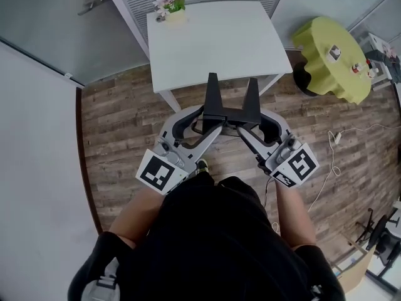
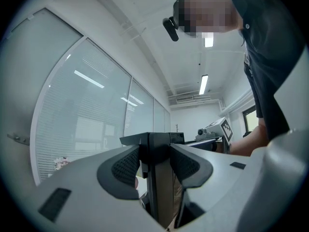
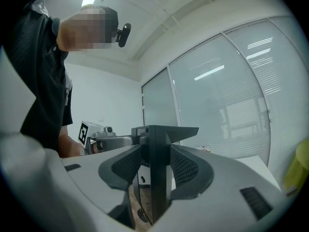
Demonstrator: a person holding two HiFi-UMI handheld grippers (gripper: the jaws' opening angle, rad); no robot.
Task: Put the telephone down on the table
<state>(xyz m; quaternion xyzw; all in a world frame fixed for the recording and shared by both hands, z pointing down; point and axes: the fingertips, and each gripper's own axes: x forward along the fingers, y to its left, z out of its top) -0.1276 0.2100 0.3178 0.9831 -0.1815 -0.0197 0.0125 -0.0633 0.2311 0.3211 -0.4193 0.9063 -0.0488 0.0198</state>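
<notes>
The black telephone hangs in the air between the two hand-held grippers, over the wood-plank floor and just short of the near edge of the white table; it does not rest on the tabletop. Its two upright black fins point toward the table. The left gripper is clamped on the telephone's left end and the right gripper on its right end. Each gripper view shows the textured pads pressed flat against a dark slab of the telephone's body, one pad on either side. Both grippers point level, their marker cubes close to the person's body. On the table's far left corner stands a small pot of pink flowers – well apart from the telephone. To the right of the white table is a round table under a yellow-green cloth, and a white cable trails across the floor.
</notes>
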